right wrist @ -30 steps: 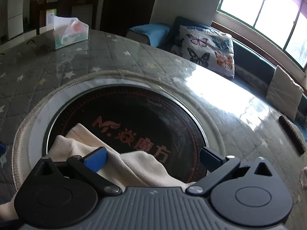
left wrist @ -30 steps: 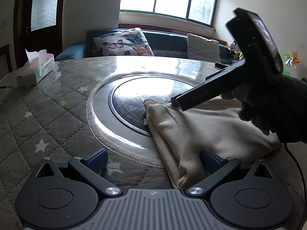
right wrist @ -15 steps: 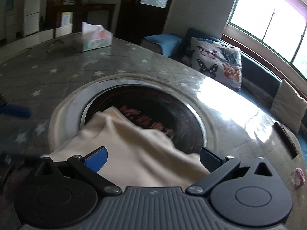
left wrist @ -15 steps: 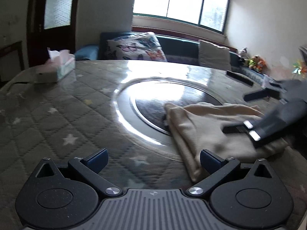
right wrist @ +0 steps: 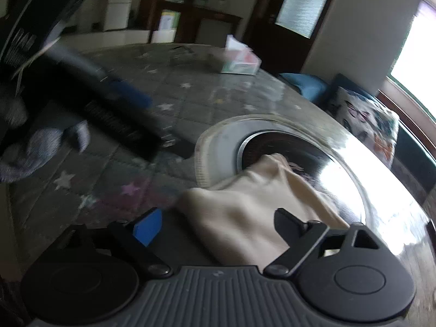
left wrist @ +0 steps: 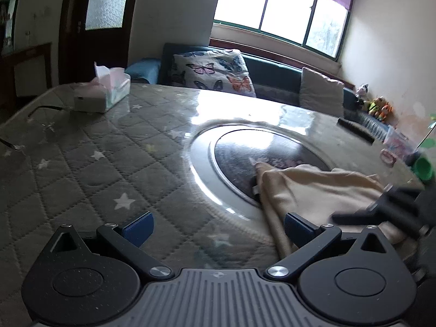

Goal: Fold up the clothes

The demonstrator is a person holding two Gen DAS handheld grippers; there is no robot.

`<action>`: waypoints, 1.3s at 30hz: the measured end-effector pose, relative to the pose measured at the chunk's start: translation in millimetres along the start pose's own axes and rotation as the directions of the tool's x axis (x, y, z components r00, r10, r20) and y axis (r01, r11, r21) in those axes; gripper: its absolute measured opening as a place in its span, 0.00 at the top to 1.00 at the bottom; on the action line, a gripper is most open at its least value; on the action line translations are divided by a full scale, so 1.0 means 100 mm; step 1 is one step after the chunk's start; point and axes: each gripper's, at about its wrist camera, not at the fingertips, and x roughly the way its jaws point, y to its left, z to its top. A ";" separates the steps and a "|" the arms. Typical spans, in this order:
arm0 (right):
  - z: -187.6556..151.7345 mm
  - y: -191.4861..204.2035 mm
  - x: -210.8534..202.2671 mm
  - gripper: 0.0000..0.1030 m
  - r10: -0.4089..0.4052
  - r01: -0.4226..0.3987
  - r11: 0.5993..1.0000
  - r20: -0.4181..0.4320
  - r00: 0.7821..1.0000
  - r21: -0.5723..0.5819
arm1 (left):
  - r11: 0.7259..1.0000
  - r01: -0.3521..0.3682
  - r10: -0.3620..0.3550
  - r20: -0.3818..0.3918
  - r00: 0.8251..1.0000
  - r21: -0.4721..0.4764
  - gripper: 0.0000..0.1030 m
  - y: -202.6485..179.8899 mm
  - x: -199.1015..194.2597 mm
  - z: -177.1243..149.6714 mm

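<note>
Here the left gripper [left wrist: 216,226] has its blue-padded fingers [left wrist: 137,226] spread wide over the grey quilted, star-patterned table cover [left wrist: 81,169], gripping nothing; the right gripper [right wrist: 215,223] is likewise spread wide, with the cream-coloured folded garment [right wrist: 245,204] lying between and just beyond its fingers but not pinched. The garment rests half on the round dark glass hotplate [left wrist: 245,155] set in the middle of the table and half on the quilted cover toward the person's side of that hotplate, its near edge bunched into a thick fold. Judging by this, the step in hand is taking a fresh hold for the next fold, and it goes best if each gripper closes on a full edge through all layers, on opposite corners, then lifts evenly so the stack does not slide on the slick glass. The right view is blurred, so the exact edge under its fingers cannot be told. Left of the hotplate, well apart, stands a pink-and-white tissue box [left wrist: 102,95]; beyond it a butterfly-print cushion [left wrist: 215,70] lies on the bench, neither in the way. The left gripper crossing the right view is the nearest thing to collide with.
</note>
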 end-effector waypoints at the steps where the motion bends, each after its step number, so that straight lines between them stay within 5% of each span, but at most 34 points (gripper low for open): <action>1: 0.01 0.04 0.02 0.33 -0.004 0.004 1.000 -0.004 1.000 -0.009 | 1.000 0.016 -0.016 -0.004 1.000 -0.008 0.00 -0.01 0.01 0.02; 5: 0.02 0.08 0.09 0.47 -0.009 0.009 1.000 -0.011 1.000 -0.001 | 0.993 0.093 -0.095 -0.028 0.995 -0.076 0.08 -0.01 0.07 0.10; 9: 0.03 0.02 0.05 0.79 0.002 -0.001 0.999 -0.007 1.000 0.035 | 0.967 0.171 -0.185 -0.062 0.981 -0.187 0.13 0.01 0.19 0.18; 12: 0.02 -0.09 0.00 0.85 0.018 -0.019 0.996 0.016 1.000 0.091 | 0.935 0.216 -0.248 -0.085 0.965 -0.282 0.15 0.04 0.27 0.21; 17: 0.01 -0.32 -0.15 0.87 0.042 -0.055 0.980 0.072 0.997 0.192 | 0.880 0.252 -0.316 -0.101 0.943 -0.403 0.15 0.02 0.40 0.26; 22: -0.05 -0.51 -0.36 0.88 0.055 -0.088 0.963 0.131 0.990 0.254 | 0.864 0.260 -0.345 -0.132 0.929 -0.431 0.16 -0.13 0.51 0.30; 25: -0.11 -0.58 -0.48 0.88 0.061 -0.104 0.957 0.161 0.985 0.269 | 0.828 0.278 -0.388 -0.139 0.911 -0.487 0.31 -0.16 0.58 0.26; 28: -0.18 -0.60 -0.55 0.88 0.072 -0.121 0.954 0.181 0.981 0.273 | 0.787 0.284 -0.416 -0.132 0.900 -0.548 0.63 -0.14 0.63 0.19; 30: -0.22 -0.60 -0.57 0.88 0.083 -0.134 0.952 0.188 0.979 0.276 | 0.767 0.277 -0.420 -0.127 0.898 -0.579 0.75 -0.10 0.65 0.15; 35: -0.37 -0.66 -0.66 0.81 0.091 -0.154 0.937 0.207 0.974 0.313 | 0.793 0.232 -0.374 -0.150 0.915 -0.563 0.81 -0.10 0.66 0.13; 39: -0.53 -0.88 -0.78 0.79 0.019 -0.098 0.925 0.211 0.977 0.367 | 0.812 0.208 -0.346 -0.163 0.924 -0.546 0.81 -0.11 0.65 0.11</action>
